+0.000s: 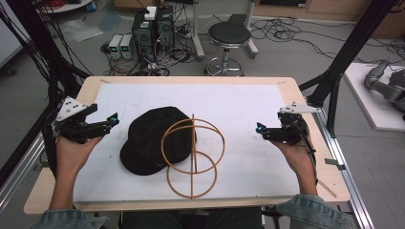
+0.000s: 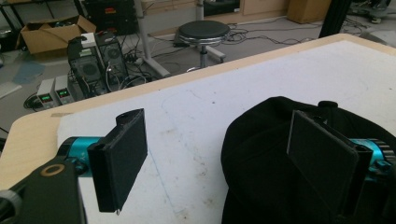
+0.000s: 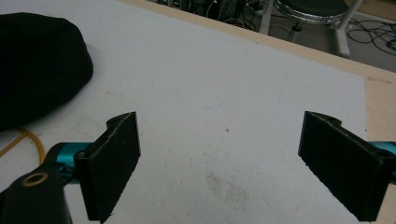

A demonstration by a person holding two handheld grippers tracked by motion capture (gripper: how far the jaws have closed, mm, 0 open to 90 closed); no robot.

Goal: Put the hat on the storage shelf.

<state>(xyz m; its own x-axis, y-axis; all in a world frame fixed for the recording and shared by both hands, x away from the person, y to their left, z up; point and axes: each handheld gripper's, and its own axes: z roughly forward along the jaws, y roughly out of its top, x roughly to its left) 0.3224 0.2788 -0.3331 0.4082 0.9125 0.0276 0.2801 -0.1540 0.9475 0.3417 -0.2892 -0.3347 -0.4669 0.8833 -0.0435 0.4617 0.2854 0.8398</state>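
A black cap (image 1: 150,138) lies on the white mat (image 1: 248,109) left of centre. A wooden stand of rings on an upright stick (image 1: 193,155) rests against the cap's right side. My left gripper (image 1: 113,120) hovers at the table's left, open, with nothing between its jaws; in the left gripper view the cap (image 2: 275,149) lies just ahead under the right jaw. My right gripper (image 1: 260,128) is held at the right side, open and empty. In the right gripper view the cap (image 3: 37,65) sits far left, with a bit of a wooden ring (image 3: 18,140) below it.
The wooden table edge (image 1: 191,79) frames the mat. Beyond the table stand a black stool (image 1: 228,36), computer boxes (image 1: 153,26) and tangled cables on the floor. Black frame posts (image 1: 356,43) rise at the right and left.
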